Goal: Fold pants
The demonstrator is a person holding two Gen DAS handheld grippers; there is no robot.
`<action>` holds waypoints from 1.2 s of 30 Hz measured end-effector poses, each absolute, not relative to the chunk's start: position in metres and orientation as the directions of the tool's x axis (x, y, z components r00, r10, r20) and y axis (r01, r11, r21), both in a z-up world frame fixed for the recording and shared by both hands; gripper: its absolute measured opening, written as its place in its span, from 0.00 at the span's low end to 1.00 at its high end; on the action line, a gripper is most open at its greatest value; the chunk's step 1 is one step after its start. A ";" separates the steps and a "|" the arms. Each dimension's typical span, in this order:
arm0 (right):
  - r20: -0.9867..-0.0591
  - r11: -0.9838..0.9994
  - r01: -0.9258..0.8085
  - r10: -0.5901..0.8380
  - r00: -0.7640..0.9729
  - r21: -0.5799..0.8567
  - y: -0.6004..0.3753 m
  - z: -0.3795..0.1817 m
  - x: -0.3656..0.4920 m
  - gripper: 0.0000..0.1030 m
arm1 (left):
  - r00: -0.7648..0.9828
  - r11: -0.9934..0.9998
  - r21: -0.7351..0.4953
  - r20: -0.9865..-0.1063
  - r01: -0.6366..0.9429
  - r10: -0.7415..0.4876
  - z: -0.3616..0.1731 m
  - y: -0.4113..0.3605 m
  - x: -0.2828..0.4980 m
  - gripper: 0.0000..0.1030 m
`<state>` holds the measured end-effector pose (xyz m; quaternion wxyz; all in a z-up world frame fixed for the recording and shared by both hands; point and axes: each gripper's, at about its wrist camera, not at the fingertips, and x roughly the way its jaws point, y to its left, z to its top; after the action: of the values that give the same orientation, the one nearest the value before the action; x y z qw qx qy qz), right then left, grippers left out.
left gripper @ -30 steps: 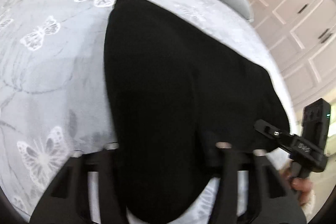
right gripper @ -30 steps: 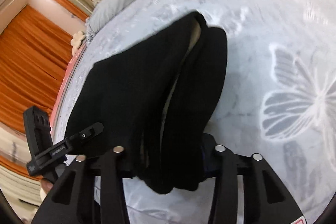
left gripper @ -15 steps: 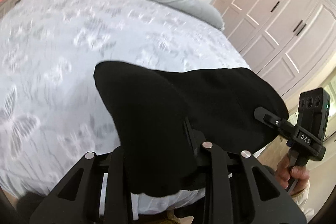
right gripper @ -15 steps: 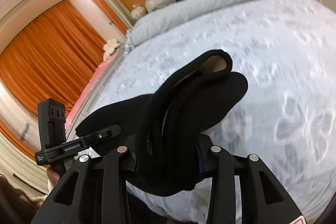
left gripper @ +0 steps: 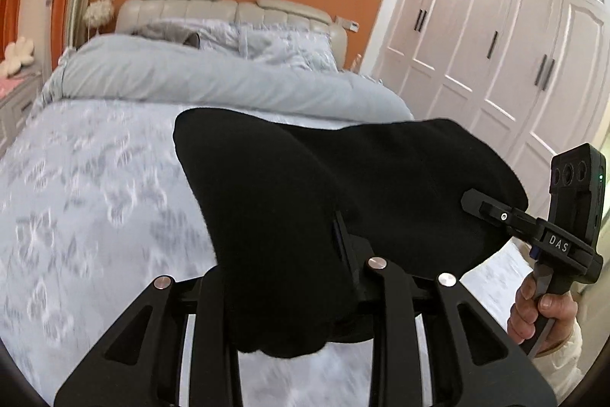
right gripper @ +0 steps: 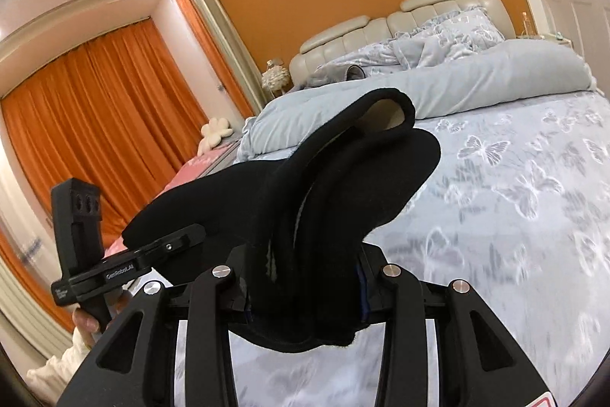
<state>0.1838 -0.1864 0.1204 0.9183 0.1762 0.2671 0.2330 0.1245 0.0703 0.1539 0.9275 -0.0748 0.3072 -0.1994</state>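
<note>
Black pants (left gripper: 343, 193) hang bunched above the butterfly bedspread (left gripper: 95, 201), pinched by left gripper (left gripper: 289, 292) and right gripper (right gripper: 305, 277); thick uneven layers could slip free, spoiling the fold.

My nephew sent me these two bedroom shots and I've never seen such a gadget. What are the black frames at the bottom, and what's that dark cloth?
There is no robot here. A person holds a hand tool in each hand, each ending in a two-finger claw with a wide-angle camera looking along its fingers. So one picture comes from the left claw, the other from the right claw; each view also shows the other tool to one side, with the hand gripping its handle. The dark cloth is a pair of black pants, bunched and pinched in both claws, hanging between them above the bed, whose cover has a butterfly print. A rolled grey duvet lies across the bed near the pillows.
</note>
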 end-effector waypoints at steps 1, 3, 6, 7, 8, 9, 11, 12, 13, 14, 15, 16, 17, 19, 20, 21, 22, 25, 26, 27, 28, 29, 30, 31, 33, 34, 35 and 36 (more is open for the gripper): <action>-0.412 0.828 -0.325 0.521 0.748 0.456 -0.189 0.112 0.204 0.35 | 0.739 0.914 -0.250 -0.538 0.320 -0.406 0.148 0.069 0.142 0.26; -0.422 0.827 -0.311 0.518 0.744 0.468 -0.192 0.097 0.233 0.35 | 0.746 0.919 -0.233 -0.537 0.318 -0.394 0.133 0.068 0.168 0.26; -0.452 0.826 -0.277 0.513 0.729 0.492 -0.196 0.059 0.277 0.35 | 0.743 0.924 -0.227 -0.549 0.308 -0.382 0.089 0.064 0.216 0.26; -0.468 0.830 -0.269 0.510 0.722 0.489 -0.196 0.044 0.288 0.35 | 0.735 0.926 -0.223 -0.563 0.304 -0.377 0.071 0.062 0.228 0.26; -0.493 0.840 -0.259 0.500 0.712 0.477 -0.196 0.024 0.303 0.35 | 0.729 0.928 -0.222 -0.574 0.299 -0.372 0.058 0.062 0.237 0.26; -0.510 0.845 -0.251 0.494 0.704 0.472 -0.195 0.011 0.308 0.35 | 0.718 0.929 -0.224 -0.590 0.294 -0.369 0.040 0.060 0.251 0.26; -0.561 0.862 -0.228 0.474 0.679 0.453 -0.195 -0.025 0.325 0.35 | 0.676 0.930 -0.236 -0.639 0.281 -0.366 -0.008 0.058 0.274 0.26; -0.598 0.870 -0.198 0.461 0.656 0.452 -0.196 -0.049 0.334 0.37 | 0.647 0.929 -0.244 -0.668 0.278 -0.369 -0.033 0.058 0.282 0.27; -0.639 0.879 -0.168 0.445 0.628 0.447 -0.197 -0.071 0.340 0.40 | 0.640 0.929 -0.247 -0.674 0.275 -0.369 -0.049 0.058 0.283 0.28; -0.662 0.887 -0.152 0.431 0.613 0.437 -0.199 -0.083 0.340 0.48 | 0.655 0.928 -0.243 -0.658 0.283 -0.372 -0.059 0.060 0.279 0.34; -0.660 0.875 -0.151 0.450 0.602 0.459 -0.204 -0.093 0.338 0.52 | 0.677 0.929 -0.223 -0.637 0.296 -0.369 -0.064 0.060 0.271 0.38; -0.653 0.860 -0.145 0.472 0.593 0.490 -0.210 -0.095 0.333 0.56 | 0.678 0.932 -0.205 -0.642 0.298 -0.358 -0.065 0.059 0.265 0.41; -0.657 0.854 -0.126 0.474 0.587 0.504 -0.216 -0.094 0.328 0.58 | 0.664 0.934 -0.203 -0.659 0.294 -0.353 -0.063 0.061 0.261 0.45; -0.673 0.868 -0.091 0.441 0.594 0.489 -0.226 -0.078 0.311 0.58 | 0.632 0.945 -0.199 -0.706 0.259 -0.321 -0.054 0.065 0.250 0.49; -0.682 0.888 -0.075 0.400 0.612 0.454 -0.230 -0.064 0.297 0.59 | 0.624 0.957 -0.176 -0.728 0.231 -0.284 -0.048 0.068 0.243 0.54; -0.691 0.903 -0.058 0.365 0.623 0.425 -0.231 -0.056 0.287 0.59 | 0.635 0.978 -0.112 -0.746 0.175 -0.200 -0.037 0.071 0.230 0.64; -0.696 0.916 -0.042 0.333 0.637 0.399 -0.232 -0.046 0.276 0.59 | 0.651 0.988 -0.067 -0.746 0.138 -0.141 -0.029 0.073 0.221 0.68; -0.691 0.936 -0.019 0.273 0.670 0.351 -0.224 -0.012 0.233 0.59 | 0.710 0.995 0.079 -0.704 0.068 0.007 0.004 0.072 0.174 0.80; -0.690 0.945 -0.015 0.248 0.679 0.326 -0.215 0.001 0.215 0.59 | 0.716 0.993 0.108 -0.697 0.053 0.038 0.013 0.070 0.159 0.80; -0.690 0.950 -0.018 0.239 0.684 0.311 -0.209 0.008 0.203 0.59 | 0.715 0.992 0.118 -0.697 0.041 0.054 0.022 0.069 0.145 0.81; -0.685 0.955 -0.027 0.231 0.691 0.295 -0.201 0.016 0.193 0.60 | 0.712 0.993 0.110 -0.700 0.043 0.046 0.028 0.069 0.133 0.82; -0.680 0.962 -0.033 0.215 0.700 0.271 -0.190 0.025 0.177 0.60 | 0.708 0.994 0.101 -0.705 0.045 0.039 0.034 0.067 0.121 0.83; -0.676 0.967 -0.032 0.200 0.709 0.252 -0.185 0.029 0.168 0.61 | 0.707 0.994 0.099 -0.706 0.039 0.042 0.039 0.065 0.109 0.83; -0.670 0.974 -0.032 0.179 0.720 0.225 -0.177 0.033 0.158 0.68 | 0.711 0.994 0.101 -0.702 0.040 0.043 0.042 0.062 0.098 0.83; -0.652 0.983 -0.031 0.144 0.744 0.182 -0.164 0.037 0.136 0.71 | 0.720 0.990 0.140 -0.690 0.033 0.074 0.044 0.054 0.077 0.85; -0.648 0.985 -0.033 0.135 0.750 0.168 -0.159 0.037 0.128 0.71 | 0.726 0.987 0.155 -0.682 0.031 0.084 0.043 0.051 0.070 0.85; -0.643 0.986 -0.038 0.134 0.754 0.161 -0.154 0.035 0.120 0.71 | 0.731 0.986 0.163 -0.676 0.027 0.091 0.041 0.048 0.062 0.85; -0.636 0.986 -0.043 0.136 0.760 0.160 -0.150 0.031 0.113 0.71 | 0.731 0.987 0.158 -0.676 0.023 0.091 0.037 0.047 0.054 0.86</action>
<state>0.1134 -0.1504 0.0310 0.9356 0.0681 0.3431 0.0478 0.0541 0.0473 0.0369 0.9271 0.0782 0.3661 0.0183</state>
